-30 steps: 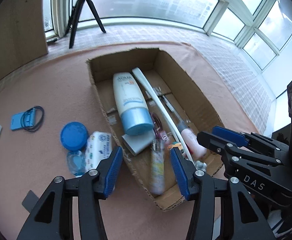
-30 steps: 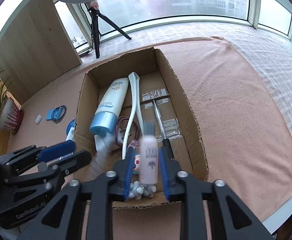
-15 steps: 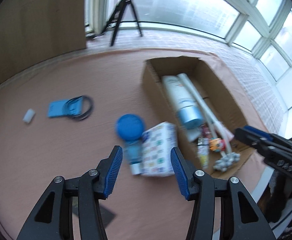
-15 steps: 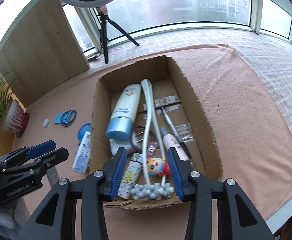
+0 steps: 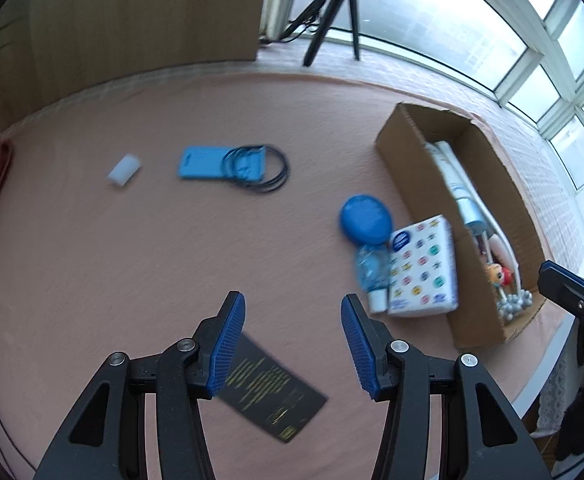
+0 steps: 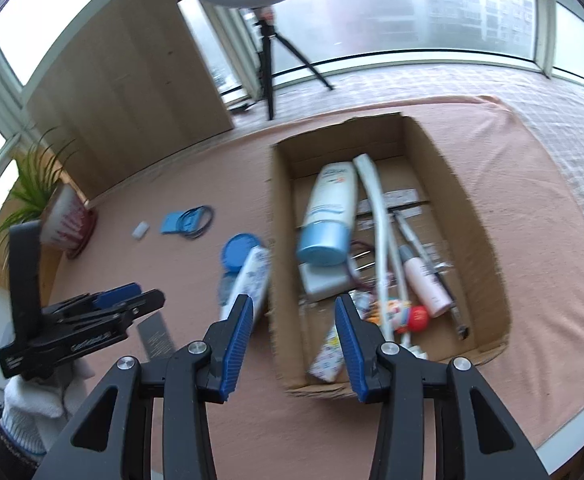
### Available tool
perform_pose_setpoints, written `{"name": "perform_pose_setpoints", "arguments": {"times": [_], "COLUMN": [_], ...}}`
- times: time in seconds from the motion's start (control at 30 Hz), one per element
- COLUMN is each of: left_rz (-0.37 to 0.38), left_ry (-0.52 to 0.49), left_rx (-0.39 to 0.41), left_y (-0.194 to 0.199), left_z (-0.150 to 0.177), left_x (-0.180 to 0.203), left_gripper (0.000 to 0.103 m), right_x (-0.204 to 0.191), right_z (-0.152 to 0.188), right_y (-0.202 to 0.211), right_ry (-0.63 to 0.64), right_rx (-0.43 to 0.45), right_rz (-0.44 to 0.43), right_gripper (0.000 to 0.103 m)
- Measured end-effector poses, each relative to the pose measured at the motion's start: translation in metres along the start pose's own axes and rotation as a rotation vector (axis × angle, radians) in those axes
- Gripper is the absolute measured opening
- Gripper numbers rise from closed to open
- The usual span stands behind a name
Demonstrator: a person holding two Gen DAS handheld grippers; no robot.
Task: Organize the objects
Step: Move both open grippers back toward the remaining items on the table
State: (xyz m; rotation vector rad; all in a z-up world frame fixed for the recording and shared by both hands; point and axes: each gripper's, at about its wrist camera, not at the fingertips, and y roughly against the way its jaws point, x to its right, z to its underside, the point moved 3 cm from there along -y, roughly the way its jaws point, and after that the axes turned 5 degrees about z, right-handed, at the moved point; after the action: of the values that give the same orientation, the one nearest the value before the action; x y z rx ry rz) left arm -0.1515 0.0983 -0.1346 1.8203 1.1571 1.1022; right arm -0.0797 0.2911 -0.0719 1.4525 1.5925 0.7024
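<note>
My left gripper (image 5: 292, 304) stands open over the pink cloth, nothing between its blue pads; a black card (image 5: 269, 394) lies just under it. To its right lie a patterned tissue pack (image 5: 422, 268), a blue lid (image 5: 366, 220) and a small clear bottle (image 5: 372, 276), beside the cardboard box (image 5: 412, 156). My right gripper (image 6: 294, 308) is open and empty above the box's near left wall (image 6: 281, 264). Inside the box (image 6: 464, 200) lie a pink bottle (image 6: 424, 280), a white tube with a blue cap (image 6: 328, 208), a long white handle (image 6: 376, 204) and a small doll (image 6: 408, 316).
A blue card with black hair ties (image 5: 227, 164) and a small white block (image 5: 123, 168) lie further back on the cloth. A potted plant (image 6: 59, 216) stands at the far left, a tripod (image 6: 269, 52) behind the table. The table edge runs close on the near right.
The right gripper let go of the pink bottle, which now lies in the box, and drew back leftward. The left gripper swung left, away from the box, over the loose items.
</note>
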Motion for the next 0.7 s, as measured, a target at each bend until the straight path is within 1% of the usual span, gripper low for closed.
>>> {"name": "perform_pose_setpoints", "arguments": {"times": [0.1, 0.23, 0.37, 0.53, 0.7], "left_rz": [-0.012, -0.015, -0.037, -0.062, -0.074], "left_ry": [0.013, 0.054, 0.077, 0.102, 0.141], "left_rx": [-0.010, -0.017, -0.007, 0.027, 0.053], "left_y": [0.000, 0.001, 0.007, 0.018, 0.025], "left_z": [0.007, 0.017, 0.017, 0.004, -0.014], "left_x": [-0.011, -0.030, -0.049, -0.077, -0.106], "left_gripper": [0.054, 0.054, 0.054, 0.054, 0.054], "right_x": [-0.018, -0.042, -0.062, -0.082, -0.105], "right_z": [0.003, 0.004, -0.004, -0.027, -0.059], "right_y": [-0.005, -0.017, -0.030, -0.055, -0.088], "right_ry": [0.030, 0.073, 0.101, 0.101, 0.084], "right_rx": [-0.016, -0.043, -0.061, -0.092, -0.143], "right_rz": [-0.030, -0.055, -0.067, -0.092, -0.124], "right_gripper": [0.039, 0.039, 0.039, 0.039, 0.039]}}
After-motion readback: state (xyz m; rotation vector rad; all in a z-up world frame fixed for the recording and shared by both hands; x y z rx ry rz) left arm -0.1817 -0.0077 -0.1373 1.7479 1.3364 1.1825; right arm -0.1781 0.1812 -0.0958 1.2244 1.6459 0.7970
